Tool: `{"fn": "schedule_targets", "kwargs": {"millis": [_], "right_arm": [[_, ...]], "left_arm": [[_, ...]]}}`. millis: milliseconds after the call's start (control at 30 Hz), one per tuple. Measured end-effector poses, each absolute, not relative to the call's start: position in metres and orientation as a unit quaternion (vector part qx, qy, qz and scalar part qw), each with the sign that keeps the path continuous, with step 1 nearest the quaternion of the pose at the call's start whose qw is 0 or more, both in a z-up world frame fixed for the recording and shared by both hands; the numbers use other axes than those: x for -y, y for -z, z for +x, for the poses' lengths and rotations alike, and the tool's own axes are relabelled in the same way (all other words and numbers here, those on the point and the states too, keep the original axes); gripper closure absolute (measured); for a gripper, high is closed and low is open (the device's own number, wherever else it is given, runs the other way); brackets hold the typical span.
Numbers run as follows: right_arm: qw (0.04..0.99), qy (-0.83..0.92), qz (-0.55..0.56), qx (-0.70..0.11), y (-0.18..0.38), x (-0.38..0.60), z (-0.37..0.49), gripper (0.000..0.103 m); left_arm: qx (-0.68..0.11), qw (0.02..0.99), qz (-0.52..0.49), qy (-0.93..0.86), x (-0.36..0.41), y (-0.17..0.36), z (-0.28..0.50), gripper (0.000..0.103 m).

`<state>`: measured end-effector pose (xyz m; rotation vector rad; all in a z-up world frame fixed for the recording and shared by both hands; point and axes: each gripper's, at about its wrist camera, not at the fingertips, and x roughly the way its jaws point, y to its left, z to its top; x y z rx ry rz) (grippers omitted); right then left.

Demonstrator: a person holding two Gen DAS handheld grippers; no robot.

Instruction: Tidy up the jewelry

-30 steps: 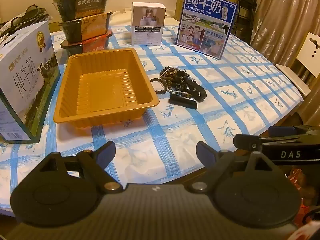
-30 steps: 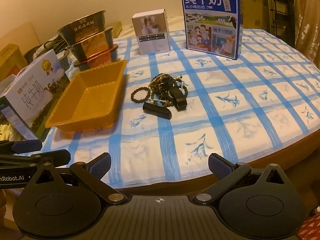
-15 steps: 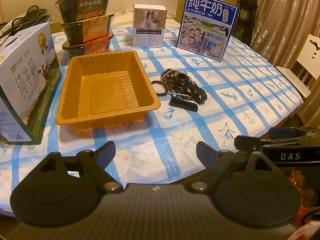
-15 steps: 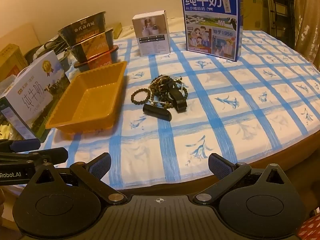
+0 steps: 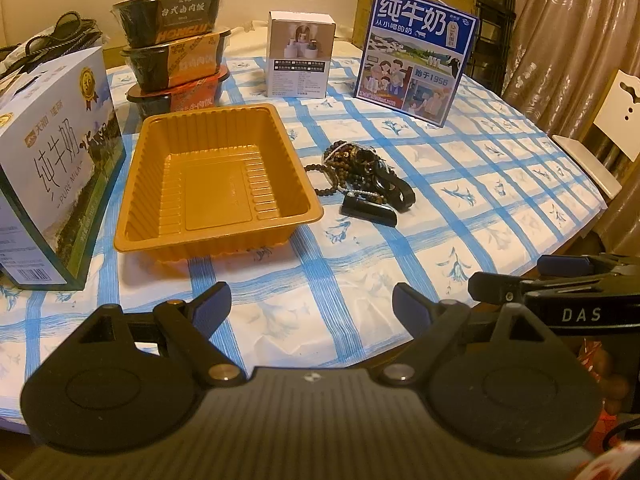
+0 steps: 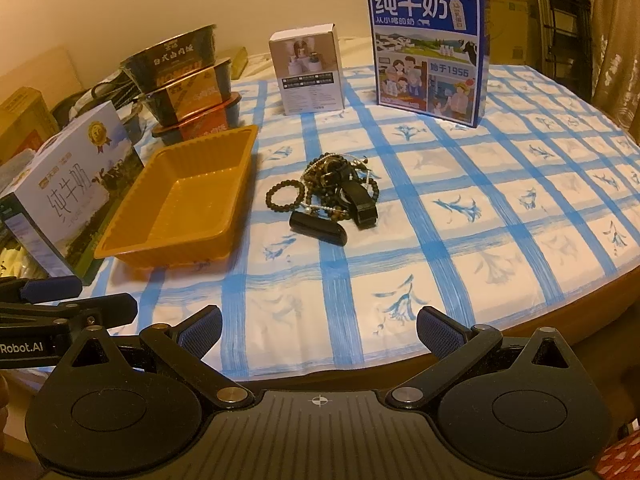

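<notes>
Both tongs, left tongs (image 5: 312, 304) and right tongs (image 6: 319, 332), gape wide, holding nothing, near the jewelry pile (image 6: 332, 188) beside the orange tray (image 6: 176, 216).

I see jewelry pile (image 6: 336, 182): tangled dark bead strands, mid-table, just right of tray | bead bracelet (image 6: 285, 197): closed loop, flat, pile's left edge | orange tray (image 5: 216, 178): upright, empty, toward table's left edge

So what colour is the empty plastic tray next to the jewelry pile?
Orange, with ribbed walls. The plastic tray shows best in the left wrist view.
</notes>
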<state>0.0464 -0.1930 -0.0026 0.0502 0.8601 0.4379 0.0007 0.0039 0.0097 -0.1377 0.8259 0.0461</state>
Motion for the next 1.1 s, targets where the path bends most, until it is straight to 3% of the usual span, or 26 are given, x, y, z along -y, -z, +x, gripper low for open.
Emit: {"fn": "schedule_targets", "kwargs": {"millis": [1100], "right_arm": [[0.886, -0.212, 0.023, -0.412, 0.0011, 0.1898, 0.0450, 0.000]], "left_arm": [[-0.399, 0.914, -0.069, -0.024, -0.0093, -0.0148, 0.0010, 0.016]]}}
